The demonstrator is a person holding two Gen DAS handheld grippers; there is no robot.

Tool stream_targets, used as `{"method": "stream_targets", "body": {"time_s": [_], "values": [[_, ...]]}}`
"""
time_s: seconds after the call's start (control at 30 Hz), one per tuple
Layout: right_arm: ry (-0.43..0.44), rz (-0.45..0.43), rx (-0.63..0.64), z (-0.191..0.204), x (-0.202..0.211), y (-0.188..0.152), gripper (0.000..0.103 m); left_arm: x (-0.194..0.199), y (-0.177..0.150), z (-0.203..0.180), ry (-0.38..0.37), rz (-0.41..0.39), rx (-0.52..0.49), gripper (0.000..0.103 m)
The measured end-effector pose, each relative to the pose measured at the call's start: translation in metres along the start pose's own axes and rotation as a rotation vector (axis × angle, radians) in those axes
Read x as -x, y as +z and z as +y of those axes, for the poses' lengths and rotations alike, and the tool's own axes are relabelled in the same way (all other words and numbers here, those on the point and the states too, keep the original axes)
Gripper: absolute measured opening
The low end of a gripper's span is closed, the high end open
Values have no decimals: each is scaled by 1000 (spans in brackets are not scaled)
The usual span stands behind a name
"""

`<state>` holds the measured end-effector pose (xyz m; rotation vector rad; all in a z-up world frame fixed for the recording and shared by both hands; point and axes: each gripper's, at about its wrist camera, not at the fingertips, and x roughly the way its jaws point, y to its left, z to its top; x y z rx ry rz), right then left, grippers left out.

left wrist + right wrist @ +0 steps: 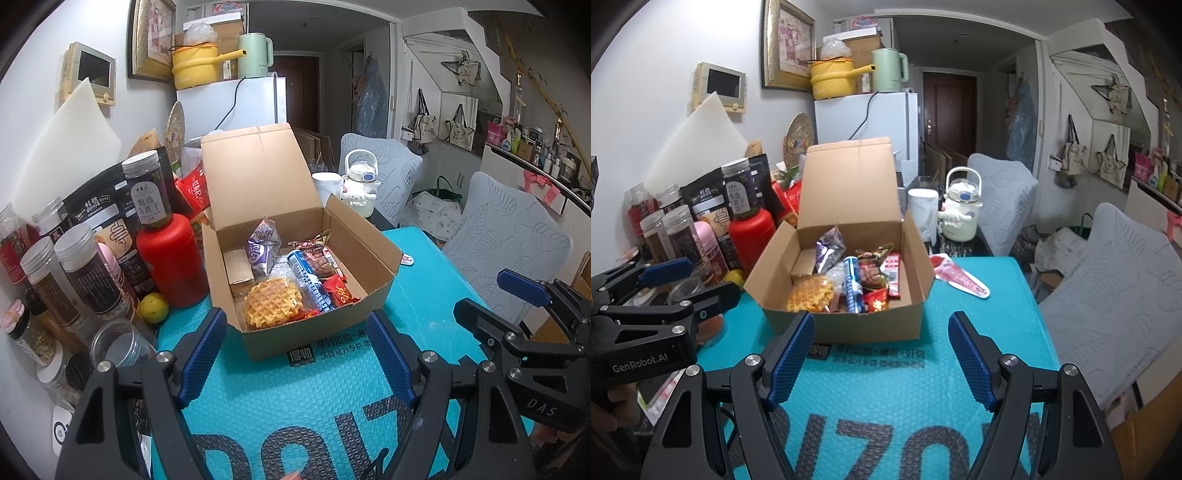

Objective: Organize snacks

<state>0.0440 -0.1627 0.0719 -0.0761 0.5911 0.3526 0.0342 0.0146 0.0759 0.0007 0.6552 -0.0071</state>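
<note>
An open cardboard box [373,295] [916,266] stands on the teal bubble mat [295,398] [886,384], lid up. Inside lie a waffle [273,306] [810,295], a purple packet [260,245] [829,247], a blue-and-white tube [308,280] [853,284] and red wrappers [340,293] [877,302]. A red-and-white snack packet [960,277] lies on the mat right of the box. My left gripper [297,354] hovers open just short of the box's near corner, nothing between its fingers. My right gripper [881,358] stands open before the box's front wall, also empty.
Jars [88,273] [679,236], a red bottle [171,258] [751,236], pouches and a yellow fruit [153,308] crowd the left of the box. A white mug [923,212] and a white kettle-shaped bottle [962,210] stand behind it. Grey padded chairs [1108,288] line the right.
</note>
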Motion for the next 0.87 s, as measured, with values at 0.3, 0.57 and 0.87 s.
{"method": "stream_targets", "body": {"time_s": [0.3,0.57,0.87], "values": [[9,7,11,-1,0,-2,75,-1,-3,-1,25,11,9,78],[17,19,0,-6,-2,-6,75,-1,-3,-2,26,17,19,78],[20,28,-10,-10,-2,-10,78,-6,-5,-5,20,29,21,78]]}}
